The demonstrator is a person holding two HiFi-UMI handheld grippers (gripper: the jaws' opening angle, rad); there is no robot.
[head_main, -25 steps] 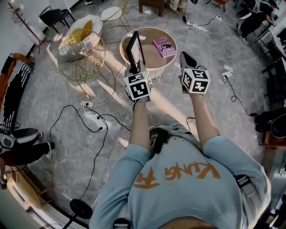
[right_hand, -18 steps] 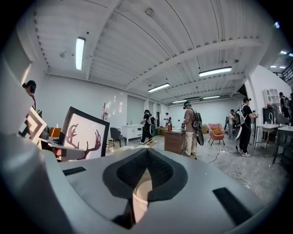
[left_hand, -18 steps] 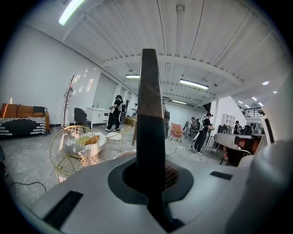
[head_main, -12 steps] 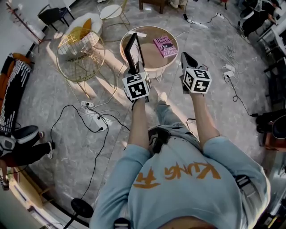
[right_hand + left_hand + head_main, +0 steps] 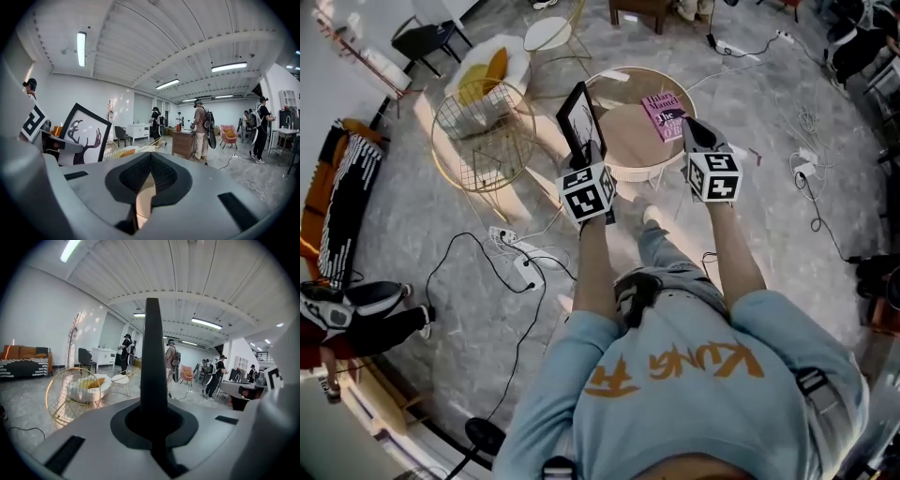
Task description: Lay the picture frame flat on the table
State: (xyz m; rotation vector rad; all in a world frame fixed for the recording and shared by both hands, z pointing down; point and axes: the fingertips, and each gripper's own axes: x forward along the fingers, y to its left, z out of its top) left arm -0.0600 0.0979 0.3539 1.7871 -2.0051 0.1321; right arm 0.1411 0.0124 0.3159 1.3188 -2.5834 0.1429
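Left gripper (image 5: pixel 592 155) clamps picture frame (image 5: pixel 578 119) upright near table (image 5: pixel 623 141) rim — right gripper (image 5: pixel 692 129) closed, seemingly empty.

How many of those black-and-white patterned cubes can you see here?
2. One cube sits on the left claw, which grips the picture frame; the other on the right claw, by the round table. None seems hidden.

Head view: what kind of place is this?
Likely an open workspace staged as a lounge: a round table, a gold wire basket, a power strip on the floor, and several people wearing backpacks beyond.
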